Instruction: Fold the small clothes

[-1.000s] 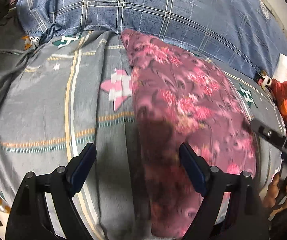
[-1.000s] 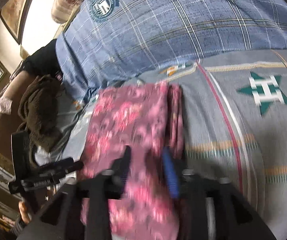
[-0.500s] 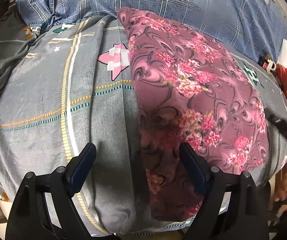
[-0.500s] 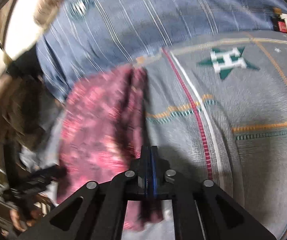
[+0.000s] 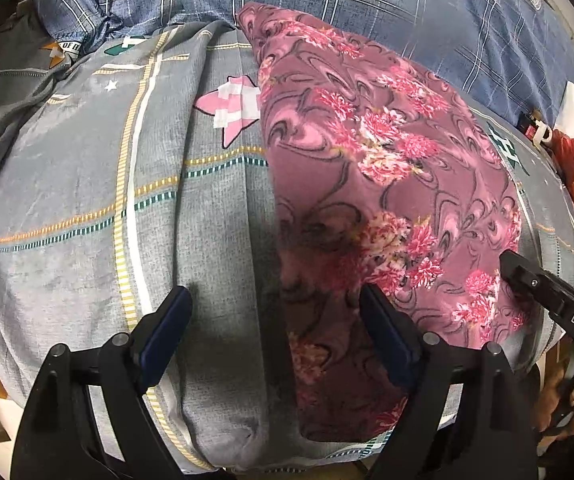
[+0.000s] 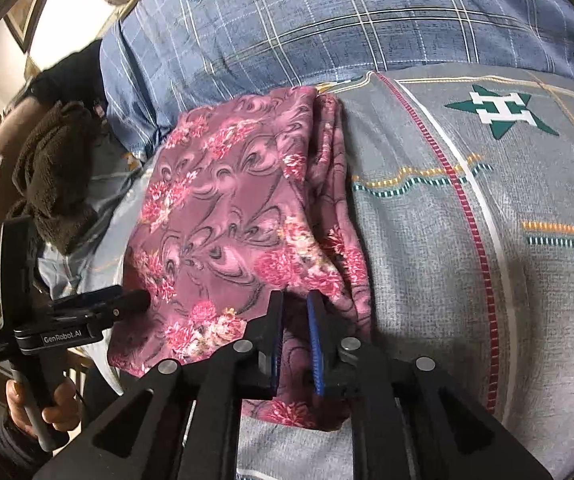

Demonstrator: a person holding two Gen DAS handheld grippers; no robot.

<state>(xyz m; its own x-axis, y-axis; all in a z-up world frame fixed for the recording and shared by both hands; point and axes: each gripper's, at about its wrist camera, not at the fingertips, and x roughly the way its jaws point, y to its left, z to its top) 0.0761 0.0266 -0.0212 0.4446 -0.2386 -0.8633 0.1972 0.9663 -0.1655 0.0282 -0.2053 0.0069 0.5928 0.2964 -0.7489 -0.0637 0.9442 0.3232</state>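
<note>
Floral garment long axis runs near bed edge to pillow end. Right gripper nearer, jaws opening, narrow gap over its near hem. Left gripper wide apart, straddling its left edge, gripping nothing.

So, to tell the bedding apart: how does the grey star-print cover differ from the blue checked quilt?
The grey cover carries stars and dashed coloured stripes; the blue quilt carries a pale check and a round crest. The floral garment lies on the grey cover; the blue quilt sits behind it. Both are patterned bedding.
</note>
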